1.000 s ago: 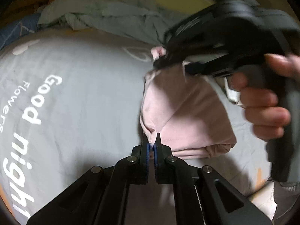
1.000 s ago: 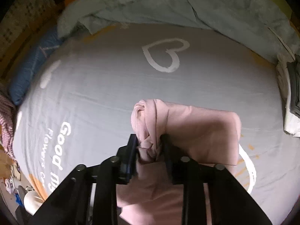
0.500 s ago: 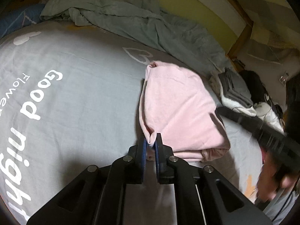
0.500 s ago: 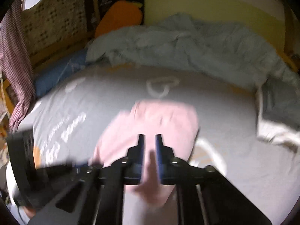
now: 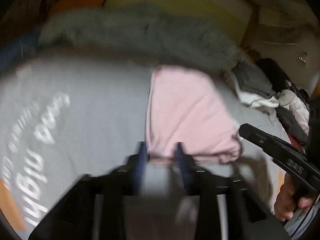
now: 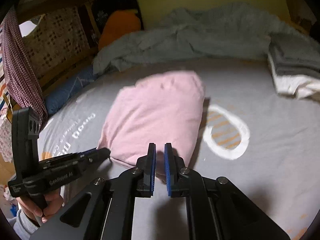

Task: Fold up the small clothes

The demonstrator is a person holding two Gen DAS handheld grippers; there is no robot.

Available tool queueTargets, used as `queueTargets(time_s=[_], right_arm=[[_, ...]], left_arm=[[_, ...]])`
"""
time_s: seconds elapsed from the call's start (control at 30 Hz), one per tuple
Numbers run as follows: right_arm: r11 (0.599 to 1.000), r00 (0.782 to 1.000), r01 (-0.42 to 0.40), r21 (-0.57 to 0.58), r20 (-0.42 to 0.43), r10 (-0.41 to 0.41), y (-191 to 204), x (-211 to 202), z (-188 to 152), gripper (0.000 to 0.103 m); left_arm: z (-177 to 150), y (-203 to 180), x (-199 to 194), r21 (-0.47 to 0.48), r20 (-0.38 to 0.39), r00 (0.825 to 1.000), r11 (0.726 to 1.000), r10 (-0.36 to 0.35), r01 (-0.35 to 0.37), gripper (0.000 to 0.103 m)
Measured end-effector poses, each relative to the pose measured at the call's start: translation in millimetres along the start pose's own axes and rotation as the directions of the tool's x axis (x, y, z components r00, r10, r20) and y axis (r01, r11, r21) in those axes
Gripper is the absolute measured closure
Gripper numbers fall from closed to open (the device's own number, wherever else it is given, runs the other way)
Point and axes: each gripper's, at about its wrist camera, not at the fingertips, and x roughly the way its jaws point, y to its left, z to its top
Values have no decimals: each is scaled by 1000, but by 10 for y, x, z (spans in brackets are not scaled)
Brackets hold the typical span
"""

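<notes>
A folded pink garment lies on the grey printed bed sheet; it also shows in the right wrist view. My left gripper is open, its blue pads apart at the garment's near edge, blurred by motion. It also appears in the right wrist view, tips at the garment's left corner. My right gripper is open with a narrow gap, empty, just short of the garment's near edge. It shows in the left wrist view at the right.
A crumpled grey-blue blanket lies along the far side of the bed. A stack of folded grey and white clothes sits at the far right. An orange cushion and a blue pillow are at the far left.
My right gripper let go of the pink garment and pulled back to its near edge. My left gripper opened and released the corner it held. The garment now lies folded on the sheet.
</notes>
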Motion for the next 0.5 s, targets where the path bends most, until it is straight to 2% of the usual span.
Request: queueTargets(time_s=[0.07, 0.13, 0.23, 0.3, 0.37, 0.43, 0.5], right_arm=[[1000, 999, 23, -18, 36, -22, 22, -60, 57, 94], [1000, 1000, 21, -24, 22, -20, 23, 5, 63, 94], [1000, 999, 9, -13, -33, -10, 5, 135, -86, 95], [998, 999, 42, -46, -13, -42, 28, 146, -241, 95], [998, 999, 42, -51, 1, -42, 14, 147, -317, 95], [1000, 1000, 15, -22, 16, -15, -47, 165, -396, 95], [1000, 1000, 6, -16, 25, -6, -58, 156, -410, 95]], left_arm=[[55, -76, -180, 42, 100, 995, 999, -6, 2, 52], [92, -93, -229, 49, 136, 990, 999, -27, 21, 52], [73, 5, -31, 10, 81, 996, 1000, 22, -23, 53], [28, 119, 167, -28, 12, 998, 998, 57, -57, 57], [-27, 237, 382, -82, -71, 996, 995, 53, -59, 58], [-62, 311, 460, -121, -86, 996, 992, 31, -41, 57], [-58, 282, 445, -100, -85, 996, 994, 37, -45, 59]])
